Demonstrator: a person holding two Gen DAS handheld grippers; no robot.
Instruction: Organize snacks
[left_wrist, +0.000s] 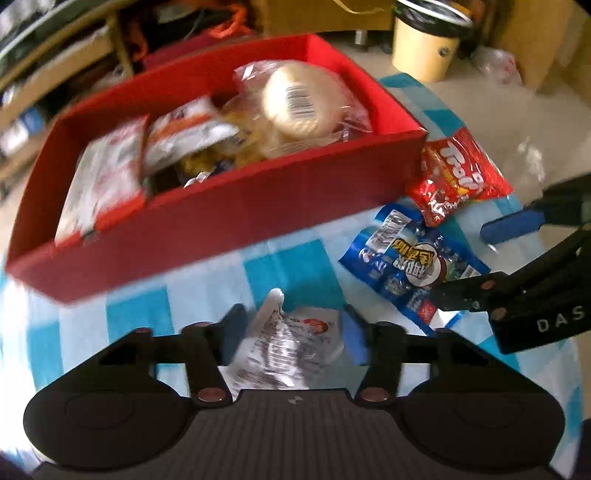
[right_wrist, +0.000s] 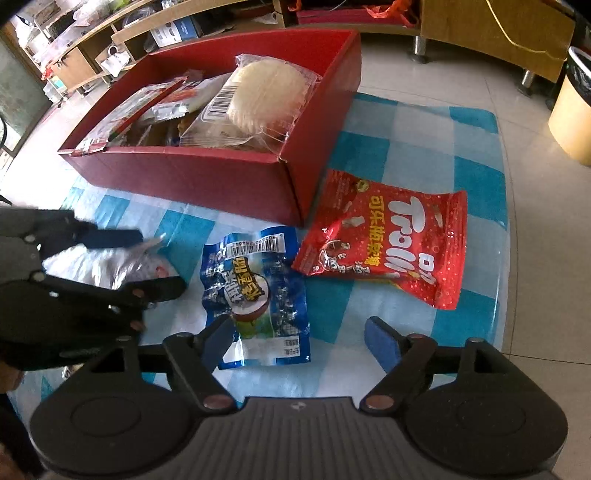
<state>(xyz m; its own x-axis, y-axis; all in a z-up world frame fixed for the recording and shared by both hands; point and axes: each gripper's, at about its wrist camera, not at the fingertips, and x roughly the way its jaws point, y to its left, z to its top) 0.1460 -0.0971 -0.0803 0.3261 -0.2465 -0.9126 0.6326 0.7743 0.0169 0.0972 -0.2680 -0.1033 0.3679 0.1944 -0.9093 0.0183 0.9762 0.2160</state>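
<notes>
A red box (left_wrist: 236, 218) (right_wrist: 207, 177) holds several snack packs, with a round rice-cracker pack (left_wrist: 299, 99) (right_wrist: 258, 99) on top. My left gripper (left_wrist: 291, 328) (right_wrist: 147, 258) has its fingers around a white snack packet (left_wrist: 284, 350) (right_wrist: 110, 266) lying on the checked cloth in front of the box. A blue coconut snack bag (left_wrist: 402, 266) (right_wrist: 255, 291) and a red Trolli bag (left_wrist: 458, 177) (right_wrist: 388, 240) lie on the cloth to the right. My right gripper (right_wrist: 299, 339) (left_wrist: 476, 258) is open and empty just above the blue bag's near end.
The blue-and-white checked cloth (right_wrist: 424, 147) lies on a tiled floor. A cream waste bin (left_wrist: 424, 44) (right_wrist: 572, 107) stands at the far right. Wooden shelves (right_wrist: 92, 48) and furniture legs (right_wrist: 419, 46) stand behind the box.
</notes>
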